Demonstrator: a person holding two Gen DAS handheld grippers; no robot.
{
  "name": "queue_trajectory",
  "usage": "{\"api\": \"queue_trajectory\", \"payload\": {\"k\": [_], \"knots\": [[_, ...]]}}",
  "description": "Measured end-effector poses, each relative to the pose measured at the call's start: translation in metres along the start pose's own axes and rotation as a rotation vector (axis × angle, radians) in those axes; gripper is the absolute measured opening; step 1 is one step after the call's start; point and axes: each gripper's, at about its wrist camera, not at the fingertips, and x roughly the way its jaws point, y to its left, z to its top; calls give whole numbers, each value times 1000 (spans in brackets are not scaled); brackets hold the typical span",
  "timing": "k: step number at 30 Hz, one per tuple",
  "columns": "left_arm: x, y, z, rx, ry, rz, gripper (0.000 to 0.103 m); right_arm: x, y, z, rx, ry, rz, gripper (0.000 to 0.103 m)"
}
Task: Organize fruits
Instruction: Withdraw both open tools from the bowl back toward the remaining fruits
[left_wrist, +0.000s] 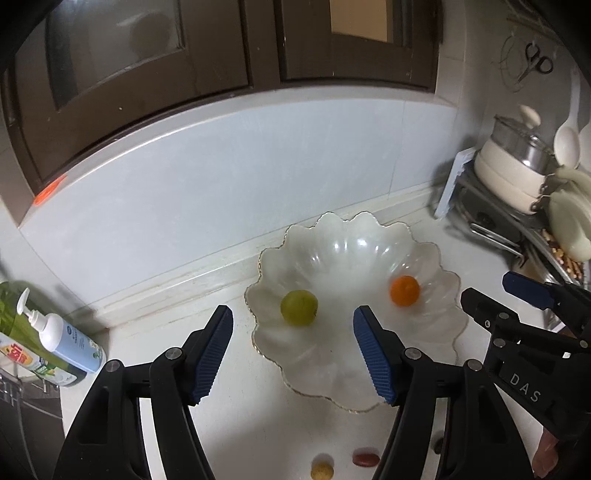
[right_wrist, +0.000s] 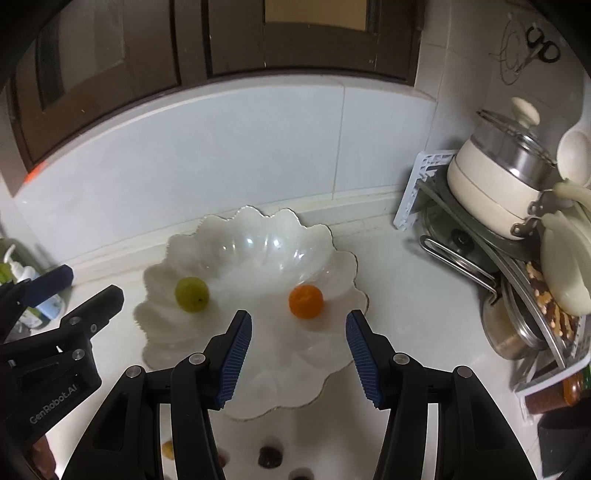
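Left wrist view: left gripper (left_wrist: 293, 349) and right gripper (right_wrist: 299, 354) hang released, empty, above the bowl (left_wrist: 436, 254) holding green fruit (left_wrist: 299, 307) and orange (left_wrist: 405, 290). Small fruits (left_wrist: 322, 470) near the counter's front edge could roll off if nudged.

A home kitchen is showing: a lidded pot (right_wrist: 495, 184) is sitting on a rack beside tiled walls, scissors (right_wrist: 543, 46) hanging above.
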Motion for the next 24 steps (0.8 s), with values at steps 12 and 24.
{"api": "queue_trajectory", "payload": {"k": [12,24], "knots": [[-53,7,-23,-3,-93,-12,72,-47,9,-26,2,-86,9,54],[-96,17,-52,-31,-160,-26,72,-87,24,-55,-6,-177,25,54]]}}
